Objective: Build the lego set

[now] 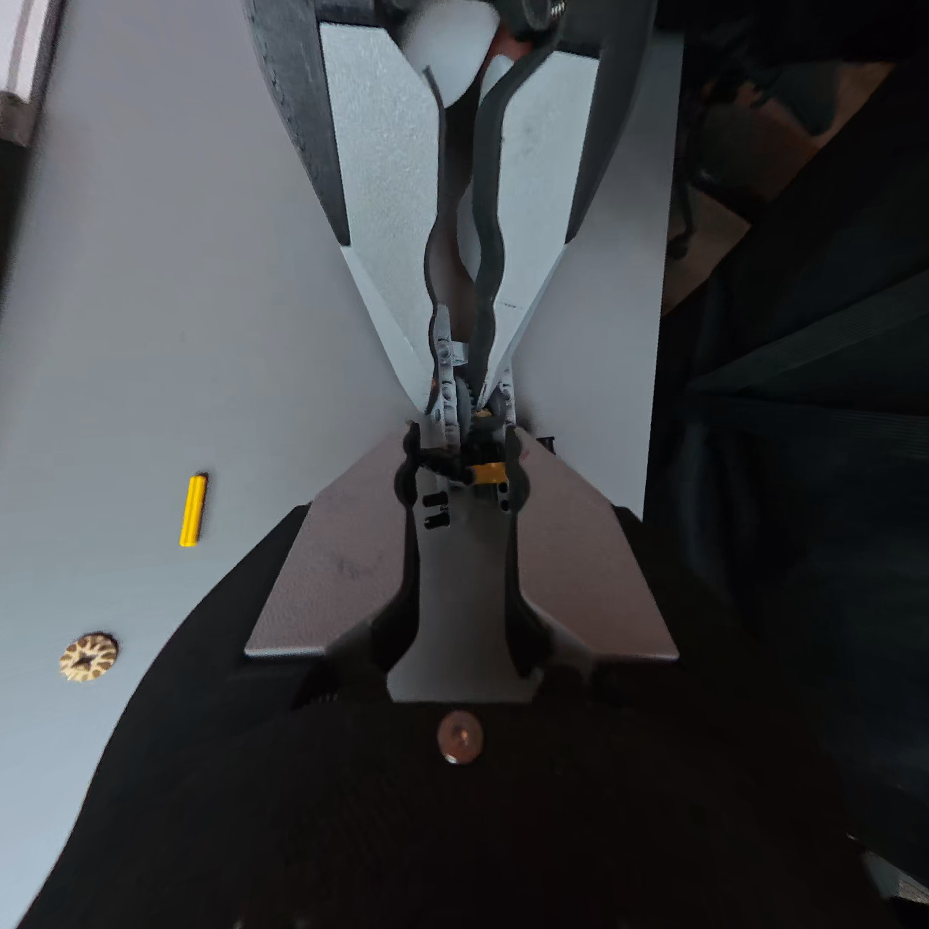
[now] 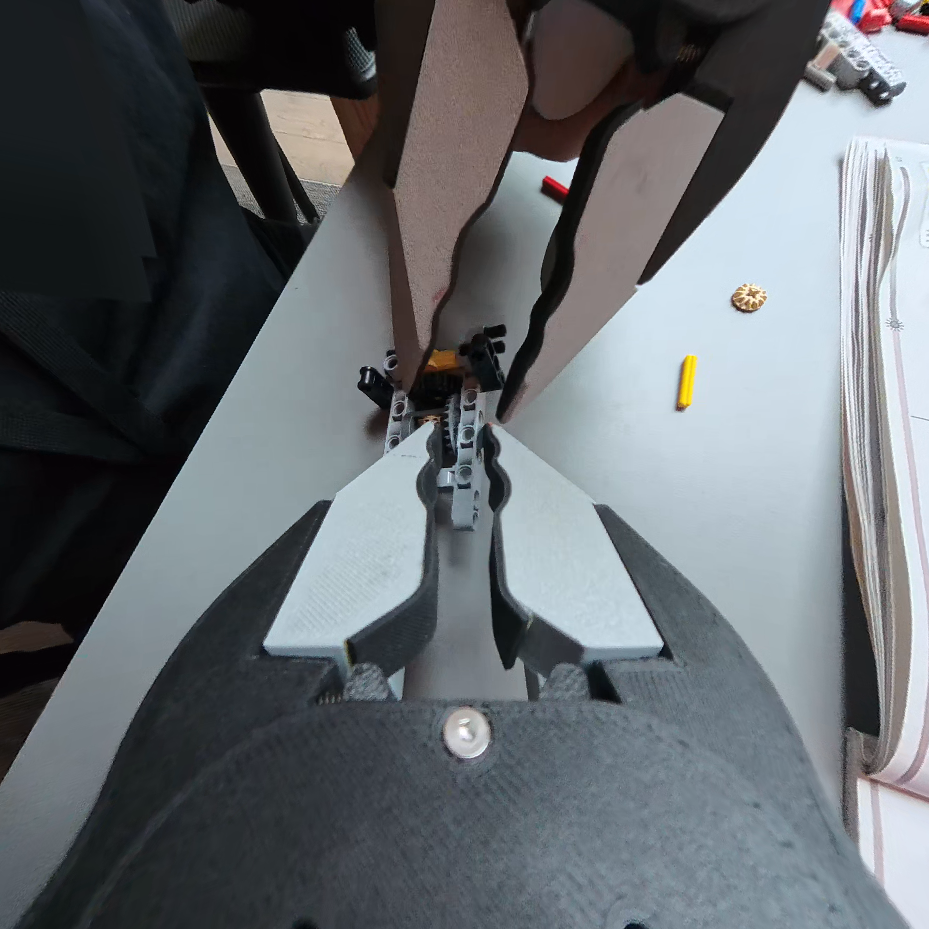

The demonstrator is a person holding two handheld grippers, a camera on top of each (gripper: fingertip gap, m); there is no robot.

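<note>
A small lego assembly (image 2: 468,455) of grey beams, a dark gear, black connectors and a yellow block lies on the grey table (image 2: 653,502) near its edge. My right gripper (image 2: 463,427) is shut on its grey beam end. My left gripper (image 2: 457,399) comes from the opposite side, its fingers closed around the black and yellow end. In the left wrist view, the left gripper (image 1: 462,447) holds the assembly (image 1: 486,472) at the yellow block, and the right gripper (image 1: 455,397) reaches in from above.
A yellow axle (image 2: 686,380) and a tan bevel gear (image 2: 749,298) lie loose on the table; they also show in the left wrist view (image 1: 193,510) (image 1: 89,657). An open instruction booklet (image 2: 885,452), a red pin (image 2: 555,186) and a parts pile (image 2: 854,65) are nearby. The table edge (image 2: 281,327) is close. My left and right fingertips are right by each other. The yellow axle (image 2: 686,380) is about equally far from each gripper, around 8 cm. Seen from the left wrist view (image 1: 196,507) as well.
</note>
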